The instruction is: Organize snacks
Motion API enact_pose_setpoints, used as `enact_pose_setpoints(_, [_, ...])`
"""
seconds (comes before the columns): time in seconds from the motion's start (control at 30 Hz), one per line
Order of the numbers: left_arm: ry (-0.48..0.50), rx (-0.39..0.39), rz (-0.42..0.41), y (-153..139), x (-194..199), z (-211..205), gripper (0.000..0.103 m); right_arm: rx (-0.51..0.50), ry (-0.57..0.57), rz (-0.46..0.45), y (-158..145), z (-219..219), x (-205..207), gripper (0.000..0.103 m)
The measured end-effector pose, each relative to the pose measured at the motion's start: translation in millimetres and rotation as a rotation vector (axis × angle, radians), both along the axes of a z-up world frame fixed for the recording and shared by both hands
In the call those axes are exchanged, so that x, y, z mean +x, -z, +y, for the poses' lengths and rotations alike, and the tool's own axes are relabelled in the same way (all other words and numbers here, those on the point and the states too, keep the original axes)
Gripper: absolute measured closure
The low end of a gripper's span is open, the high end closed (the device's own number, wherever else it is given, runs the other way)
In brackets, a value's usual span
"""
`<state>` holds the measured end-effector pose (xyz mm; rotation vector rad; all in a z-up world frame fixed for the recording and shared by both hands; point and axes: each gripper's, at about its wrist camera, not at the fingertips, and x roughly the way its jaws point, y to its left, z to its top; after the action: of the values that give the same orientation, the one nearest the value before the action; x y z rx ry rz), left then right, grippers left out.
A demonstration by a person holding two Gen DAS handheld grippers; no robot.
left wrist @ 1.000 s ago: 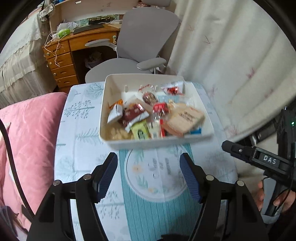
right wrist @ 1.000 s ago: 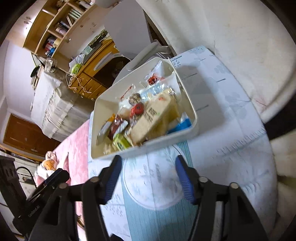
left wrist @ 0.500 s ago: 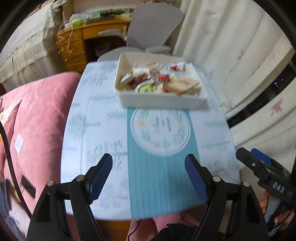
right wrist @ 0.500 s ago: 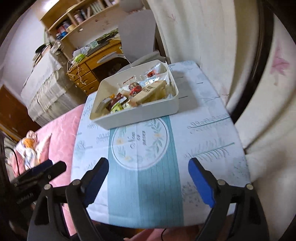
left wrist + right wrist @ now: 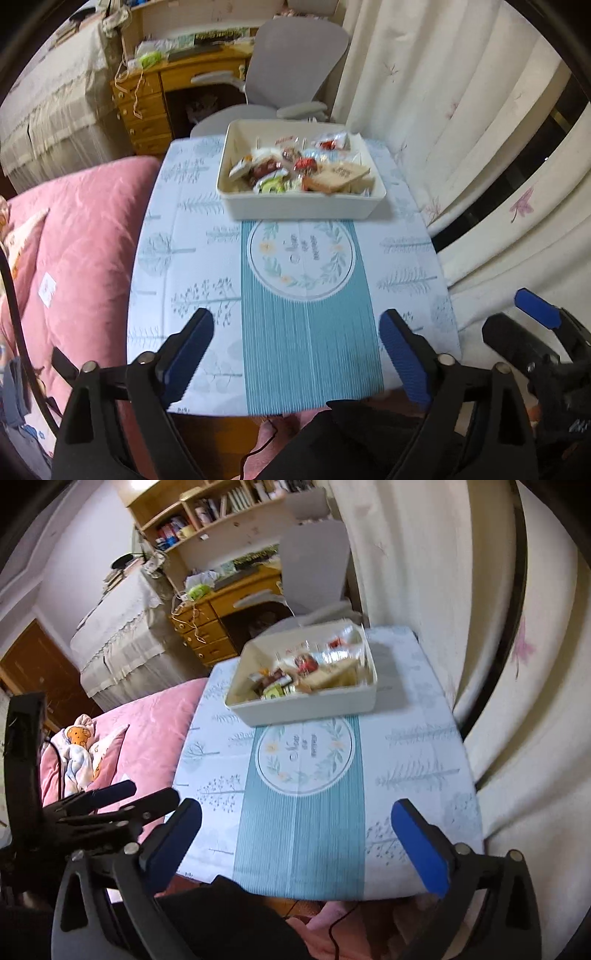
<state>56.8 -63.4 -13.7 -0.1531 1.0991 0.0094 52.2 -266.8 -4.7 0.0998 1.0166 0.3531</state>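
A white rectangular bin (image 5: 301, 206) (image 5: 306, 707) stands at the far end of a small table and holds several wrapped snacks (image 5: 299, 168) (image 5: 306, 672), among them a tan flat packet (image 5: 338, 175). My left gripper (image 5: 295, 356) is open and empty, held back over the table's near edge, far from the bin. My right gripper (image 5: 295, 843) is also open and empty over the near edge. Each gripper shows at the side of the other's view.
The table wears a pale tree-print cloth with a teal runner (image 5: 306, 332) (image 5: 303, 812). A pink quilted bed (image 5: 74, 240) lies to the left, curtains (image 5: 443, 110) to the right. A grey office chair (image 5: 288, 70) and a wooden desk (image 5: 147, 103) stand behind the table.
Both grippers have drawn back from the bin toward the table's near edge, so the bin looks smaller and farther. Both stay open and empty. The bin has not moved.
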Motion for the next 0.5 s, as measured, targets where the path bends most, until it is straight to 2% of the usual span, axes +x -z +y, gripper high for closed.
enact_pose_setpoints(0.1, [0.001,0.060,-0.051,-9,4,-13,0.002,0.010,-0.013,-0.019,-9,-4,2,0.000])
enact_pose_setpoints(0.17, [-0.029,0.081,-0.073,-10,4,-17,0.002,-0.002,-0.017,-0.034,-10,-4,3,0.000])
enact_pose_setpoints(0.43, [-0.113,0.140,-0.081,-5,5,-22,0.002,-0.045,-0.022,0.024,12,-4,12,0.000])
enact_pose_setpoints(0.5, [-0.120,0.166,-0.084,-4,6,-26,0.001,-0.056,-0.019,0.015,11,-6,12,0.000])
